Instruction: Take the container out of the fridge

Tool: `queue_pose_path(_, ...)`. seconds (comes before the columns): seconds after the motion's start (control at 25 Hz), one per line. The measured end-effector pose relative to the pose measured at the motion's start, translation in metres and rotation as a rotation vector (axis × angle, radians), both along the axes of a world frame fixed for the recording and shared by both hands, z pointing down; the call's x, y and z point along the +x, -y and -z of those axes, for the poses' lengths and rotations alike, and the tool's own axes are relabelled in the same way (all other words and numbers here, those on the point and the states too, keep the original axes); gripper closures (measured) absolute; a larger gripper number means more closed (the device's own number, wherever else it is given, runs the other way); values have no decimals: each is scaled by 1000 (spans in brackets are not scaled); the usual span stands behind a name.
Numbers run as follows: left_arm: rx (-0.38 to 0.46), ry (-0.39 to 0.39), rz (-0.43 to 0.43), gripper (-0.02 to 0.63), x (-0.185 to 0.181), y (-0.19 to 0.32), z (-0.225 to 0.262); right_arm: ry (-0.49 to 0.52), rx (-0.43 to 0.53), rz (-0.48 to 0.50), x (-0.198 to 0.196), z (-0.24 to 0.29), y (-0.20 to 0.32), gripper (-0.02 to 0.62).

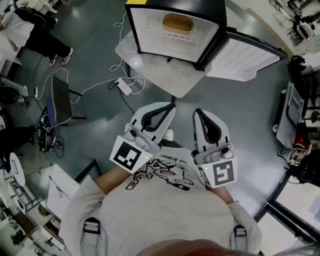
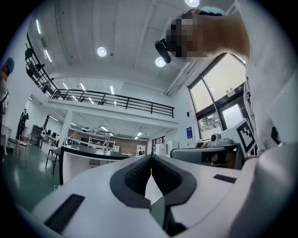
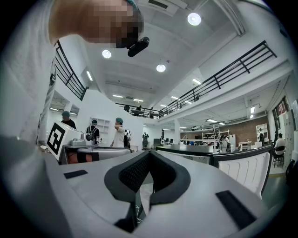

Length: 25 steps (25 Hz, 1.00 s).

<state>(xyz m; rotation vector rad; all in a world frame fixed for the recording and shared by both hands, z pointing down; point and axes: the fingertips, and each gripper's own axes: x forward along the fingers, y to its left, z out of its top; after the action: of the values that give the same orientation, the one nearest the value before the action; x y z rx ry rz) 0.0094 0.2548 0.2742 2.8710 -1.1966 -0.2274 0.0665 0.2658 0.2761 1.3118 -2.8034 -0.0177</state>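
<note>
stage: pre-reach | left hand-held gripper (image 1: 169, 106): pressed together, empty | right hand-held gripper (image 1: 198, 112): likewise, both parked low centre at chest, likely a rest pose | container (image 1: 177, 23): upper centre, inside fridge (image 1: 200, 7), door (image 1: 245, 57) open for access, well apart

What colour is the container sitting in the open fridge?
The container is orange-brown; the head view shows it best.

In the head view, the fridge (image 1: 200, 7) is being cut off at twelve o'clock. The container (image 1: 177, 23) inside is showing too small for details. The person's hands are hiding under the left tool (image 1: 169, 106) and the right tool (image 1: 198, 112).
</note>
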Motion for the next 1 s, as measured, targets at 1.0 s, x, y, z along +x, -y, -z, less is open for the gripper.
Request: queue_pose_path(1.0,-8,-6,22,591,35,8,-1,28,-26,30,30,-7,8,569)
